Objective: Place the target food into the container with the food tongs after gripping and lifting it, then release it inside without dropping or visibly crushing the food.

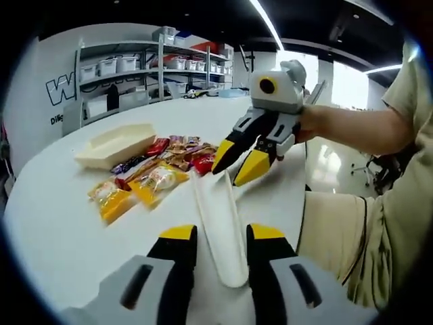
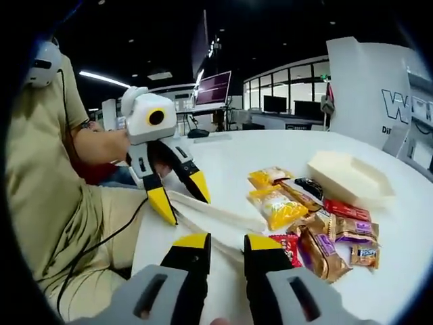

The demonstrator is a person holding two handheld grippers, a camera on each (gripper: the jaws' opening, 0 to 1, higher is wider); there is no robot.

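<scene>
- The left gripper (image 1: 215, 238) has its yellow-tipped black jaws around the long cream plastic food tongs (image 1: 222, 233); they seem to press the tongs' near end, though the hold looks light.
- The right gripper (image 2: 220, 245) hovers with jaws apart over the same tongs (image 2: 218, 211), clamped on nothing. In the left gripper view it (image 1: 238, 164) points down at the tongs' far tip.
- The target food is among the heap of small wrapped snacks (image 1: 157, 172), orange, red and purple packets, lying near the middle of the round white table (image 1: 61, 223); which packet is meant cannot be told.
- The shallow cream boat-shaped tray (image 1: 114, 144), the container, sits just beyond the heap, toward the table's far edge, with nothing visible in it.
- Judgement: the step in hand is getting a working grip on the tongs. Seat both arms squarely between the jaws before lifting, so a squeeze closes the tips.
- Approach an outlying packet, such as a yellow one (image 1: 111, 199) at the heap's near side, with the tips spread wide.
- Squeeze only until the wrapper holds; too hard crushes it, too slack drops it.
</scene>
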